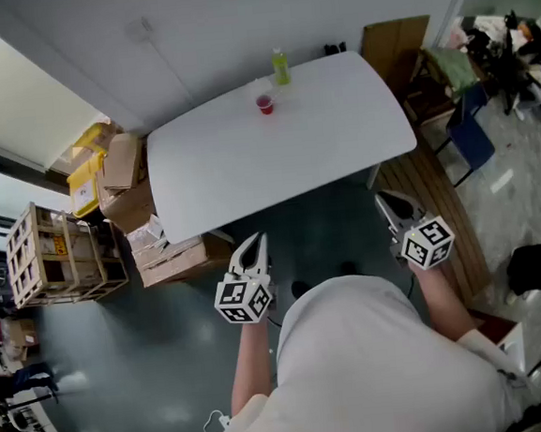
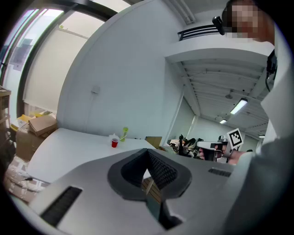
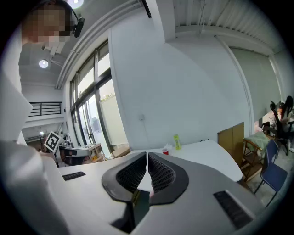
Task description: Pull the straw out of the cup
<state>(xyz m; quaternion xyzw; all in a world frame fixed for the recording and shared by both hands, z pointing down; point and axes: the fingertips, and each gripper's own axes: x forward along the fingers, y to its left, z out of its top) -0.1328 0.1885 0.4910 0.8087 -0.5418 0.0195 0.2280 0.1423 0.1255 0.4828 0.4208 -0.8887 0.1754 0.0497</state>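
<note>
A small red cup (image 1: 265, 105) stands near the far edge of the white table (image 1: 247, 165), with a green bottle (image 1: 280, 66) just behind it to the right. The straw is too small to make out. The cup (image 2: 114, 142) and bottle (image 2: 124, 133) also show far off in the left gripper view, and the cup (image 3: 166, 151) and bottle (image 3: 176, 141) in the right gripper view. My left gripper (image 1: 252, 244) and right gripper (image 1: 388, 201) hang short of the table's near edge, both shut with nothing between the jaws, well away from the cup.
Cardboard boxes (image 1: 127, 190) and a wooden crate (image 1: 53, 258) stand on the floor left of the table. A brown board (image 1: 392, 44), a cluttered side table (image 1: 450, 68) and a blue chair (image 1: 471, 136) are at the right. A person's torso fills the near foreground.
</note>
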